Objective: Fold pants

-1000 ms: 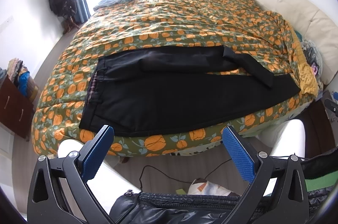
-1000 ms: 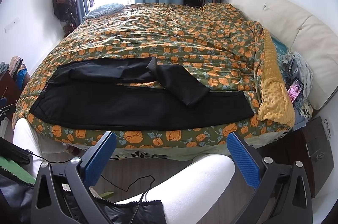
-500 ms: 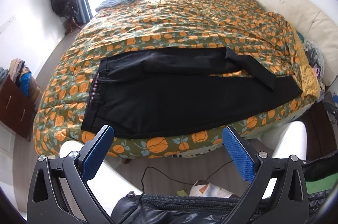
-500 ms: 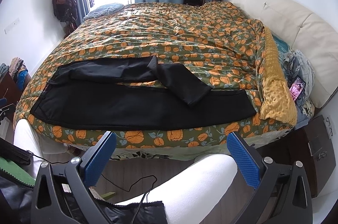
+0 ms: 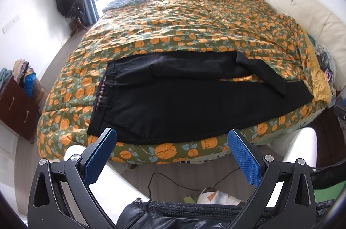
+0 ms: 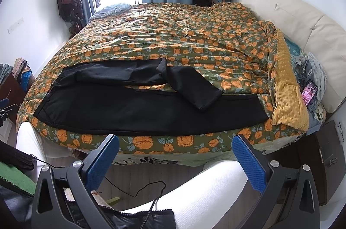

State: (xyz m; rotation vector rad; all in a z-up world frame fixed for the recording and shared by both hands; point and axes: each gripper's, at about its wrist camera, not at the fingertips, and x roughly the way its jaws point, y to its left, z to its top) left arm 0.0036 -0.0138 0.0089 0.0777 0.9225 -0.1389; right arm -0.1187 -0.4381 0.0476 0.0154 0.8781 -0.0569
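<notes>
Black trousers lie spread on the bed, both tongs wide apart and empty.

The long black fabric trousers [image 5: 173, 103] lie flat along the near edge of the bed with the green quilt printed with orange fruits [image 5: 194, 19], waistband to the left, so both ends are probably easy to reach from where the person stands. The far leg is bent back on itself, and its cuff [image 6: 203, 99] rests across the near leg; I think it must be straightened first. The left gripper [image 5: 173, 155] and the right gripper [image 6: 175, 157] hover before the mattress edge, blue pads spread, touching nothing. The white-clad legs of the person [image 6: 205, 192] stand just below.
</notes>
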